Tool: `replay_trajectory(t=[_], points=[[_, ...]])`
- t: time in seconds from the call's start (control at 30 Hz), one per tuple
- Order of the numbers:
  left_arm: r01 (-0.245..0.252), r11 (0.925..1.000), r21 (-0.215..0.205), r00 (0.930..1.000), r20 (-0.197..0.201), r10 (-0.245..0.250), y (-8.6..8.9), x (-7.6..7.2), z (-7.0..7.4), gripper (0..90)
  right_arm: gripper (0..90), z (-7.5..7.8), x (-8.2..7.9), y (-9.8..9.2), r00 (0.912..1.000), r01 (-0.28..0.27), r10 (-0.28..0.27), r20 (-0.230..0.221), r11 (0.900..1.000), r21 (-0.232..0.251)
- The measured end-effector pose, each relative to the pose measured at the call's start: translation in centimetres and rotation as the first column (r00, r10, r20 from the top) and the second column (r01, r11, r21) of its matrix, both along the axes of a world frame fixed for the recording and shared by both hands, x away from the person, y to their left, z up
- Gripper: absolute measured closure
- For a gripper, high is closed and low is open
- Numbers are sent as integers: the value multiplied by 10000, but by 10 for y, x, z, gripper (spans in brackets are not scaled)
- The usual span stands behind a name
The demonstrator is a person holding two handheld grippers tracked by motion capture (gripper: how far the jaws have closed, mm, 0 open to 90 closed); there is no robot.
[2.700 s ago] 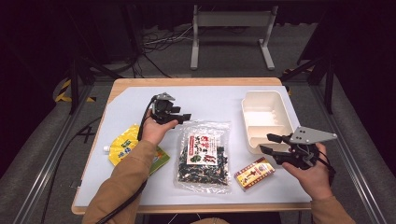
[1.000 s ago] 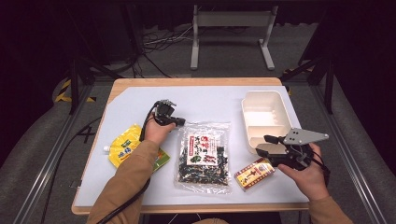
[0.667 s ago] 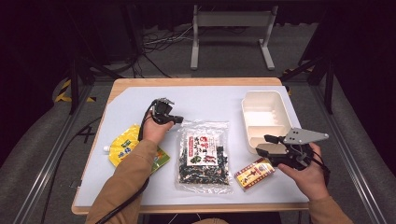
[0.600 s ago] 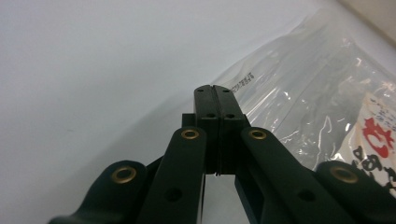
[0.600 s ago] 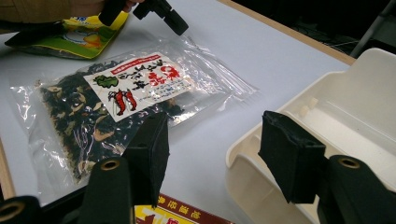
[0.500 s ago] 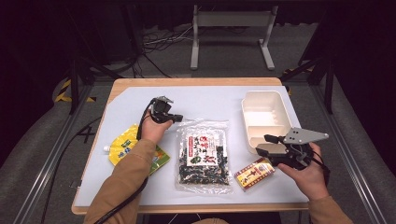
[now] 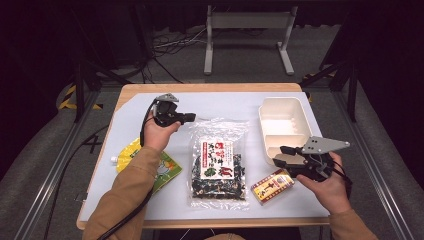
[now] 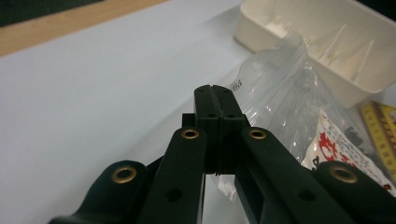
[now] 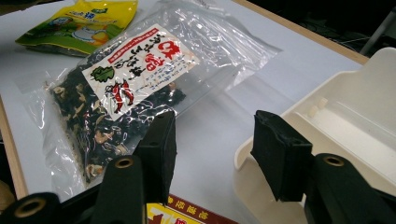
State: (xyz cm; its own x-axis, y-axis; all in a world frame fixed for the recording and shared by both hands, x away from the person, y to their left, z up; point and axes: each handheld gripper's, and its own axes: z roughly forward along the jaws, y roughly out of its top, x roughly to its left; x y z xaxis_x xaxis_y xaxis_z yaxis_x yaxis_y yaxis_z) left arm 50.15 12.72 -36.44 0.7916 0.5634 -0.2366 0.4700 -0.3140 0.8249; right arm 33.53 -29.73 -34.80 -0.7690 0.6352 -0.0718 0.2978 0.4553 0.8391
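— Looks like a lab or recording studio, not a home.
— Why?
— Dark room, black surroundings, grey carpet [image 7: 45,165]. Wooden table [image 7: 210,88] under a white sheet [image 7: 225,107], framed by metal rails [image 7: 55,172].
— Anything else?
— Loose cables [image 7: 170,47] on the floor, a grey metal stand [image 7: 247,22] behind the table, striped hazard tape [image 7: 67,97] at the left.

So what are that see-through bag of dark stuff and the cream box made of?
The clear crinkly bag looks like thin glossy plastic film: it wrinkles and glints. The cream rectangular box seems rigid moulded plastic with a smooth, faintly shiny finish and rounded corners.
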Motion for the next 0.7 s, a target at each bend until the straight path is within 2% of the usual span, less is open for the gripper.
replay_trajectory(t=[0.1, 0.17, 0.23, 0.33, 0.4, 0.47, 0.57, 0.63, 0.67, 0.7], points=[[127, 9994, -334, 9991, 409, -113, 4, -10, 15, 900, 489, 3, 0, 1, 10000, -51, 51, 0, 9999, 146], [167, 9990, -406, 9988, 469, -148, 4, -13, 19, 900, 487, 5, 0, 2, 10000, -55, 55, 9, 9998, 171], [284, 9977, -620, 9969, 756, -237, 5, -20, 27, 900, 485, 9, 0, 4, 9999, -104, 104, 21, 9998, 168], [391, 9967, -707, 9949, 960, -322, 6, -26, 34, 900, 473, 12, 0, 6, 9999, -163, 163, 9, 9997, 164], [534, 9947, -874, 9923, 1164, -430, 7, -32, 39, 900, 466, 15, 1, 11, 9994, -285, 289, -174, 9994, 193], [672, 9916, -1105, 9890, 1387, -516, 9, -41, 45, 900, 458, 16, 3, 13, 9976, -404, 420, -558, 9987, 298], [826, 9897, -1166, 9858, 1553, -640, 10, -47, 49, 900, 448, 17, 6, 16, 9966, -298, 328, -756, 9987, 409], [1018, 9870, -1240, 9784, 1918, -768, 12, -54, 54, 900, 459, 18, 10, 20, 9954, -262, 311, -911, 9982, 541], [1018, 9870, -1240, 9784, 1918, -768, 12, -54, 54, 900, 459, 18, 10, 20, 9954, -262, 311, -911, 9982, 541], [1099, 9851, -1319, 9743, 2106, -804, 13, -59, 56, 900, 476, 18, 12, 23, 9946, -286, 333, -985, 9984, 489]])
